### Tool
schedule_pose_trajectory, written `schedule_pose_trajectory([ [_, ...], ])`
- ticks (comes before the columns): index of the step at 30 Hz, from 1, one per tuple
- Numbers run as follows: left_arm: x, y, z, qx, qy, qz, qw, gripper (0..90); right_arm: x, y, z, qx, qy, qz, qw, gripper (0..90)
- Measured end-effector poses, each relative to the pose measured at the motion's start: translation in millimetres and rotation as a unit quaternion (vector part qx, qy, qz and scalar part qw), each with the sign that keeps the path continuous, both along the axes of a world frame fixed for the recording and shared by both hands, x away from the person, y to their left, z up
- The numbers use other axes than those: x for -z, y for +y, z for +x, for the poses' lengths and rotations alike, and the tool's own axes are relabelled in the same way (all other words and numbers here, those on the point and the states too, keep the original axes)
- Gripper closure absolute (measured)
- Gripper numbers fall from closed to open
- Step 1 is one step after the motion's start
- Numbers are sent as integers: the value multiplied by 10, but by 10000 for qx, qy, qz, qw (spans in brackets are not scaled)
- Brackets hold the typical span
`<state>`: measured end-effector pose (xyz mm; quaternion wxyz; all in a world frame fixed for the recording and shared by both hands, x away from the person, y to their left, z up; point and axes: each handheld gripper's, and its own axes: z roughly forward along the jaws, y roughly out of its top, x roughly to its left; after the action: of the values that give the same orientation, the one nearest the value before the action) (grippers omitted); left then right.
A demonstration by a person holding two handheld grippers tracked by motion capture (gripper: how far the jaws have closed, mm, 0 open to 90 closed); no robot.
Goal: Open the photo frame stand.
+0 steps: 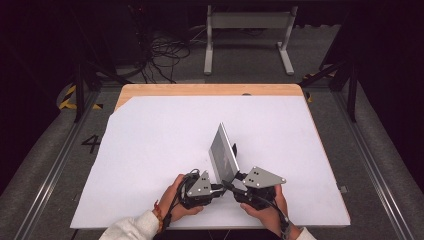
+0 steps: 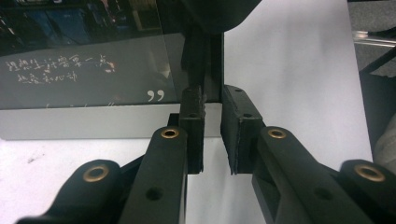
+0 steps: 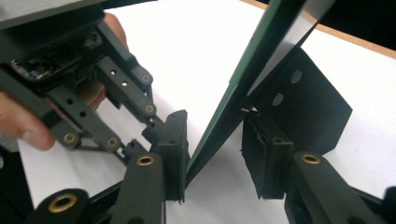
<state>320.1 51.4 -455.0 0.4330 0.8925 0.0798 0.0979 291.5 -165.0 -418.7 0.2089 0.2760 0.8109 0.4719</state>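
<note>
A thin glass-fronted picture frame (image 1: 223,154) stands tilted on its edge near the front of the white sheet (image 1: 160,135). Its front (image 2: 93,70) bears pale handwriting and a quotation mark. My right gripper (image 1: 235,178) straddles the frame's lower corner (image 3: 219,126). Its jaws (image 3: 217,116) stand apart, one pad at the front face and the other by the black back stand (image 3: 308,102), with a sliver of table showing between. My left gripper (image 1: 224,186) points at the same corner from the front, open narrowly (image 2: 212,98), with nothing between its pads. It shows in the right gripper view as the left gripper's linkage (image 3: 116,79).
The white sheet covers a wooden table (image 1: 200,90) whose far edge shows. Beyond it stand a grey metal frame (image 1: 247,22) and loose cables (image 1: 165,52) on the floor. Rails (image 1: 50,170) run along both sides. A hand (image 3: 18,121) holds the left gripper.
</note>
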Motion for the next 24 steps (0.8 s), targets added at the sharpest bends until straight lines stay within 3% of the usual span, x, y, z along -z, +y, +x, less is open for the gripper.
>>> schedule_pose_trajectory([
  [8,-7,12,24,14,-100,127,9999,782,25,23,58,2,-20,-3,10000,615],
  [12,-32,65,60,-34,-107,71,9999,759,25,-2,76,-78,24,-4,10000,621],
  [21,-110,344,271,-578,-124,-53,9982,657,6,-69,133,-218,44,-132,9997,644],
  [24,-122,424,353,-805,-140,-132,9966,603,9,-79,142,-231,77,-113,9996,646],
])
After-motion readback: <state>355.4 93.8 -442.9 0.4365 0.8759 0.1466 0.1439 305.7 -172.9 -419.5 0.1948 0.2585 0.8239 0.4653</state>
